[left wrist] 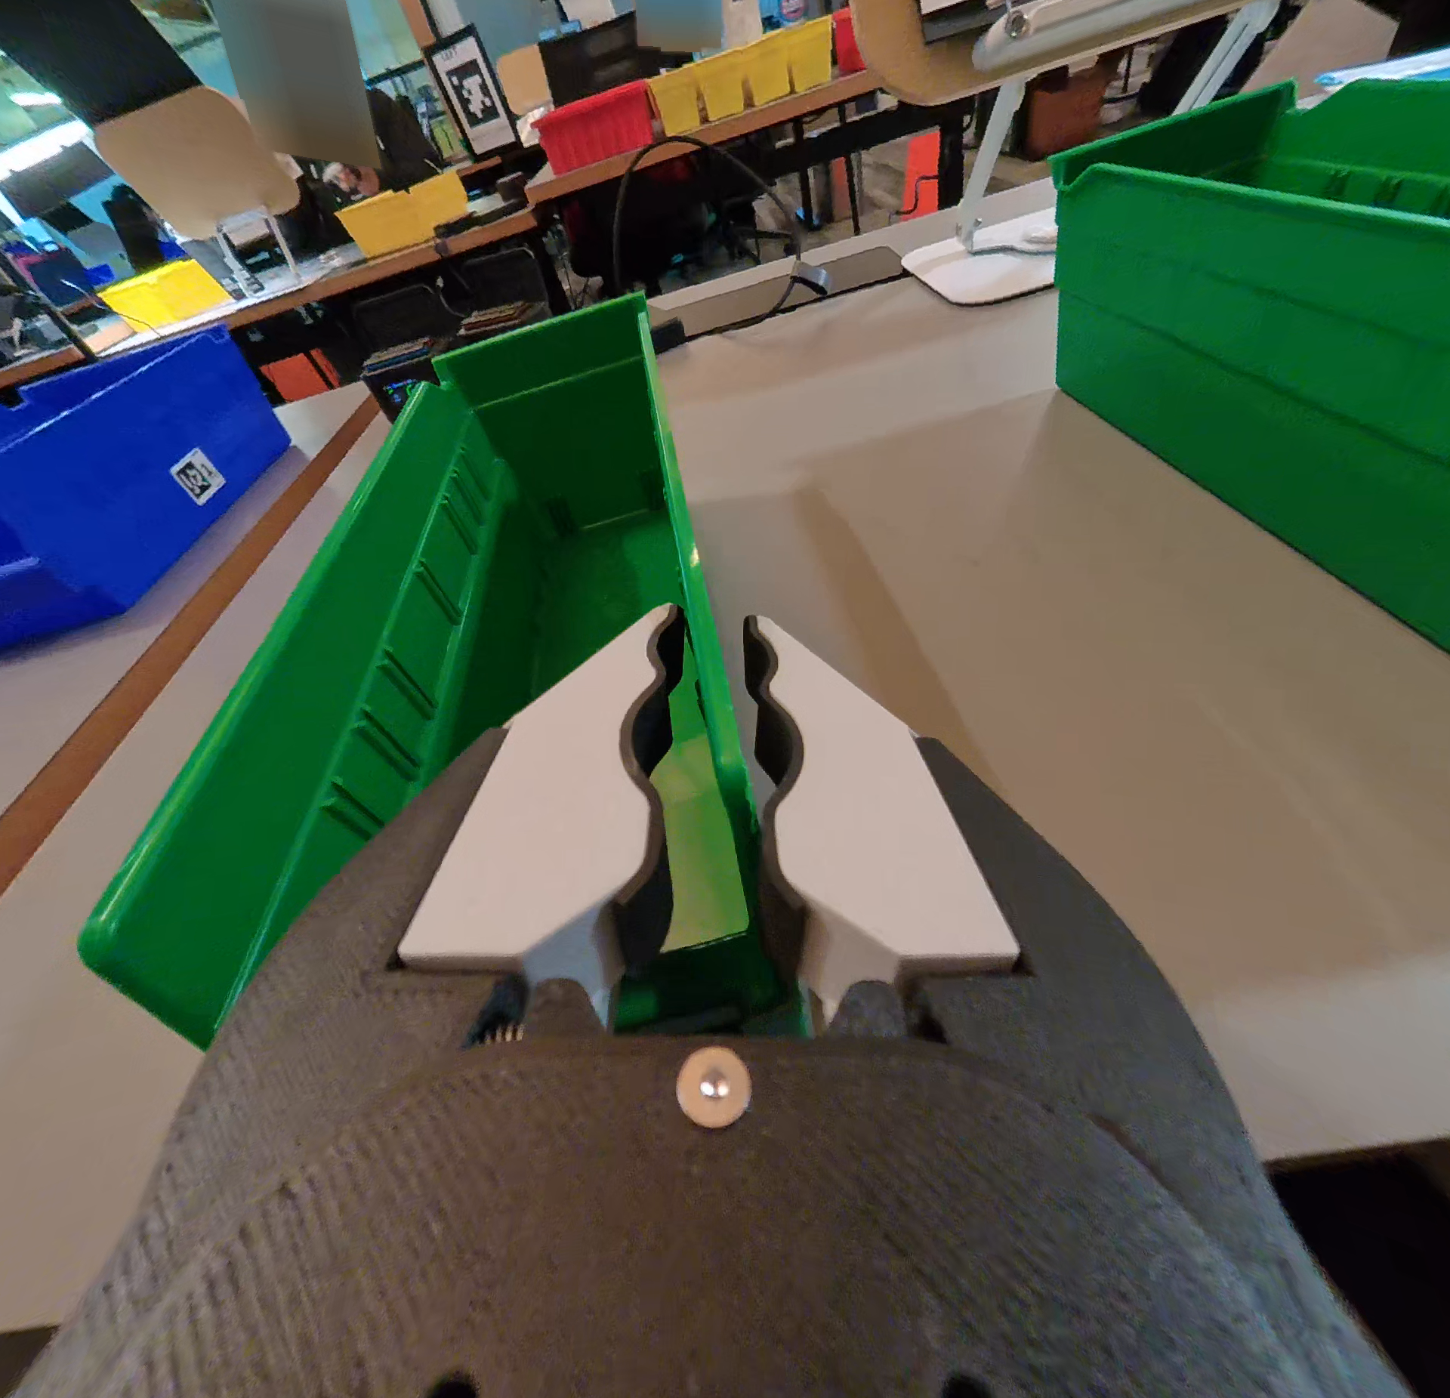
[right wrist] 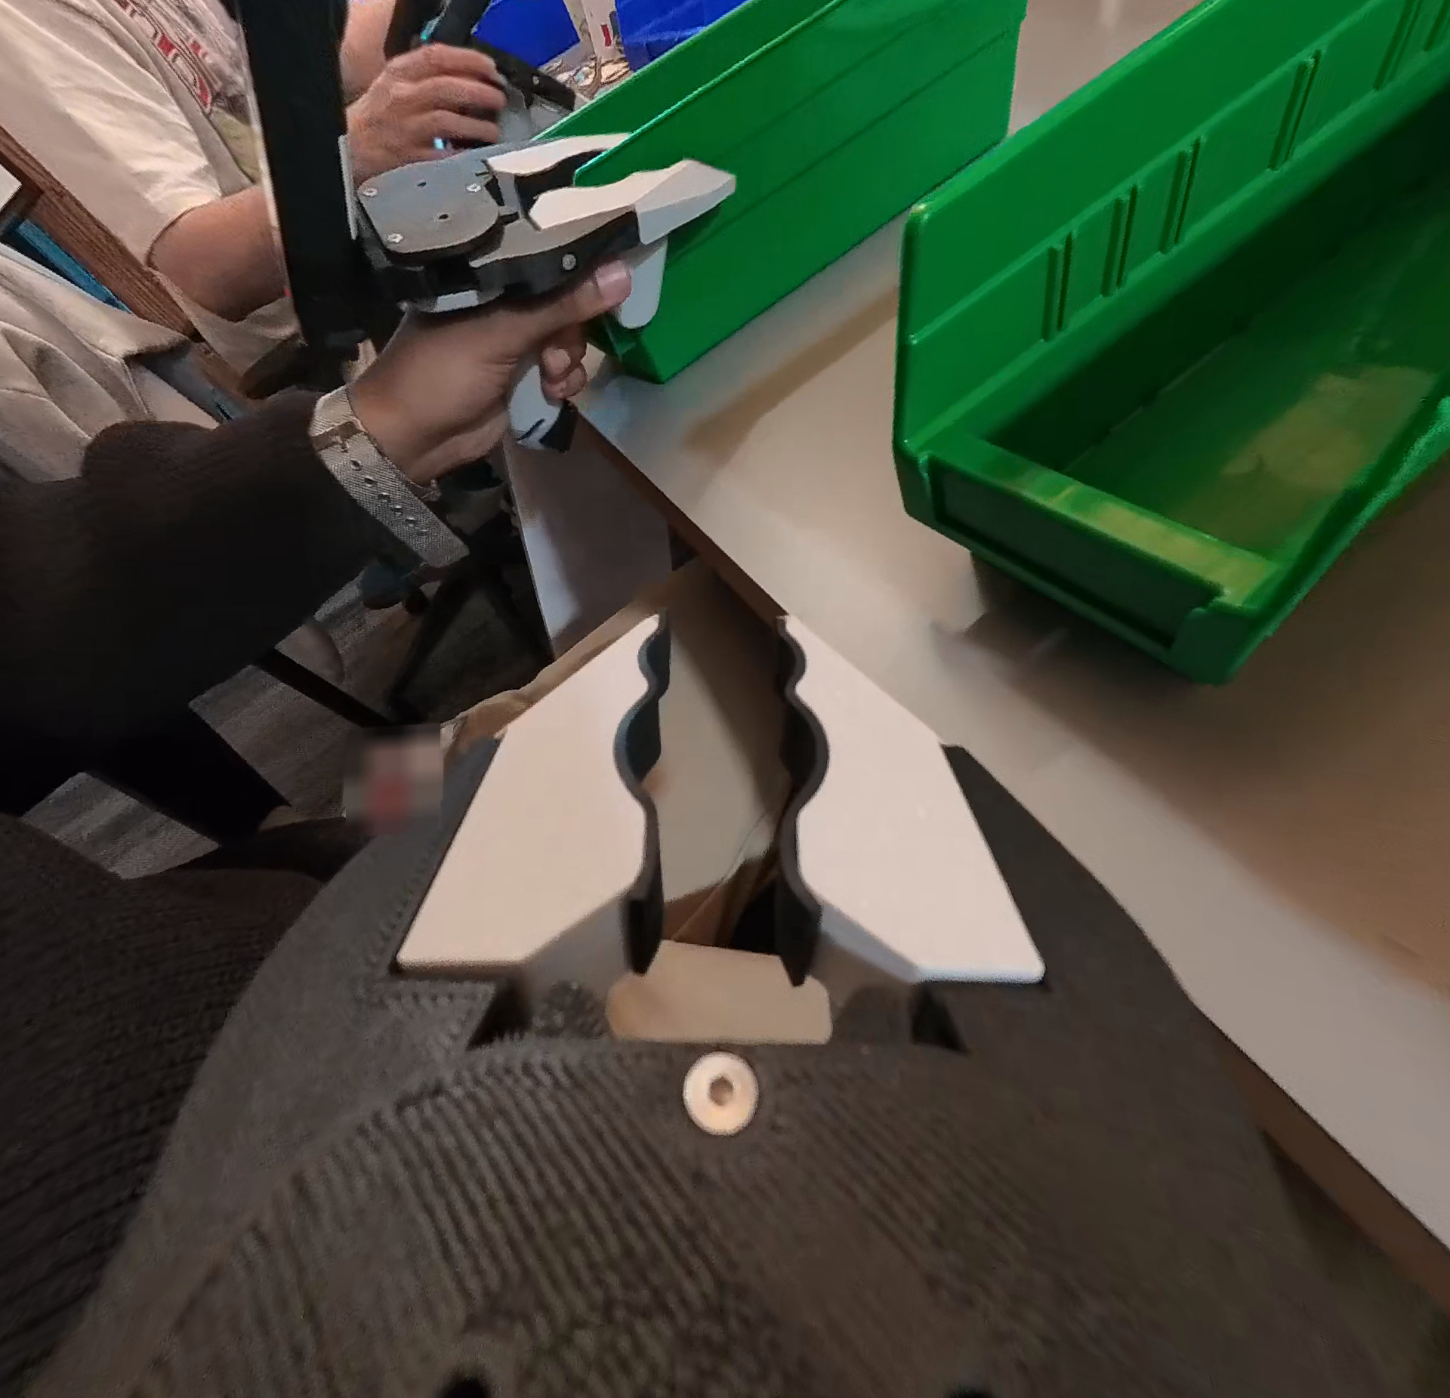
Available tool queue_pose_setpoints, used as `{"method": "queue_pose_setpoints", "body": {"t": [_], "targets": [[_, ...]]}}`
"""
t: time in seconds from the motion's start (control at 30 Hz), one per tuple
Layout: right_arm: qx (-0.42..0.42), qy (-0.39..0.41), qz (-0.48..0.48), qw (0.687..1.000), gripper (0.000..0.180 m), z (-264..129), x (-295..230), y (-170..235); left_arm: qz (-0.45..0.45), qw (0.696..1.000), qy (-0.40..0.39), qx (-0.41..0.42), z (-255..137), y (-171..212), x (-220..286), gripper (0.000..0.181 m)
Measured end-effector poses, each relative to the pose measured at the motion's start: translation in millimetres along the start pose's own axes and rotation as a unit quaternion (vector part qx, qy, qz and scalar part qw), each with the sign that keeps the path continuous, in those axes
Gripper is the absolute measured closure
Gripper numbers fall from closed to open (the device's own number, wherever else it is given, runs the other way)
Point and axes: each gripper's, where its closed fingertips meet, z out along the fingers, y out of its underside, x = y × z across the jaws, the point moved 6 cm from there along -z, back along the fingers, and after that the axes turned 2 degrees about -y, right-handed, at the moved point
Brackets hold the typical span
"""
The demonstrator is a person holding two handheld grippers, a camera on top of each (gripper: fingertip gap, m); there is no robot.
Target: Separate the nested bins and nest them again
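Observation:
Two long green bins stand apart on the pale table. In the left wrist view my left gripper [left wrist: 712, 623] straddles the right side wall of the nearer green bin [left wrist: 377, 654], near its front end, and is shut on that wall. The second green bin [left wrist: 1255, 301] stands to the right. In the right wrist view my right gripper [right wrist: 722, 638] is open and empty, hovering over the table's front edge, short of the second bin's [right wrist: 1177, 301] open front. The left gripper [right wrist: 675, 164] shows there too, clamped on the first bin [right wrist: 824, 120].
A blue bin [left wrist: 118, 458] sits on a neighbouring table at left. A white lamp base [left wrist: 981, 270] and a black cable [left wrist: 706, 183] lie at the table's back. Bare table [left wrist: 941, 576] lies between the bins. Another person's hands [right wrist: 424, 105] are at upper left.

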Motion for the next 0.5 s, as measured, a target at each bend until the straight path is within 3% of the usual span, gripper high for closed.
{"method": "queue_pose_setpoints", "body": {"t": [0.3, 0.5], "targets": [[-0.021, -0.006, 0.019, 1.0, 0.153, 2, 5, 5, -0.006, 1.0, 0.026, 0.009, 2, -2, 8, 0.167], [-0.048, -0.015, 0.005, 0.999, 0.151, 6, 2, 11, 0.006, 0.999, 0.045, 0.009, -3, -4, 22, 0.155]]}}
